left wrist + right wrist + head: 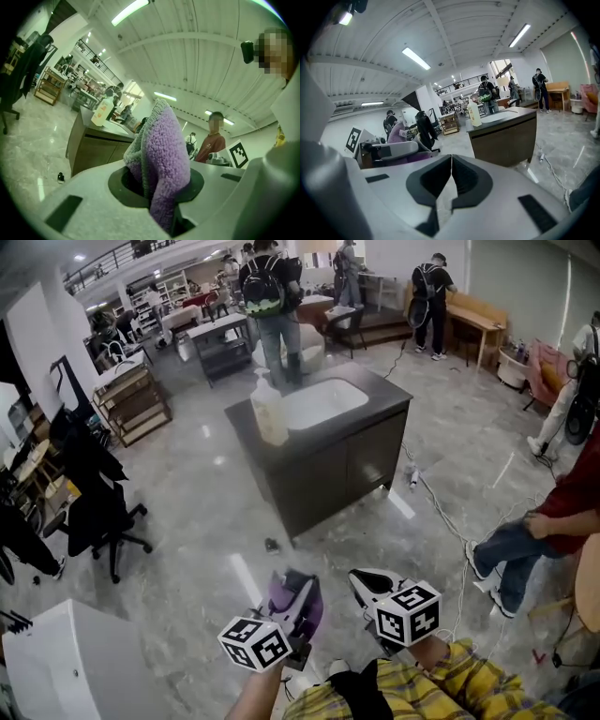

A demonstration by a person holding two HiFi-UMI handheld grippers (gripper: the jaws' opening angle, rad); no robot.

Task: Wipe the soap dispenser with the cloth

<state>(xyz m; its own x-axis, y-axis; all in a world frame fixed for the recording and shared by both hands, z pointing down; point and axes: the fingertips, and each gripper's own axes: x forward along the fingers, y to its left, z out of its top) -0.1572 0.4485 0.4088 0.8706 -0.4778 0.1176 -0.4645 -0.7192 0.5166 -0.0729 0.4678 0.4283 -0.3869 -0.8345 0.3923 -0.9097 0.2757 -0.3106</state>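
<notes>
The soap dispenser [268,411], a pale bottle with a pump top, stands on the near left corner of a dark sink cabinet [366,451] ahead of me. It also shows far off as the dispenser [103,110] in the left gripper view and the dispenser [474,114] in the right gripper view. My left gripper [298,601] is shut on a purple cloth [161,159], which bulges up between its jaws. Beside it my right gripper [367,585] is shut with nothing in it, jaws touching. Both are held low, well short of the cabinet.
A white basin [323,401] is set in the cabinet top. A black office chair [103,512] stands at the left, a white box [66,662] at the lower left. A seated person [553,531] and floor cables [441,512] are at the right. Several people stand beyond the cabinet.
</notes>
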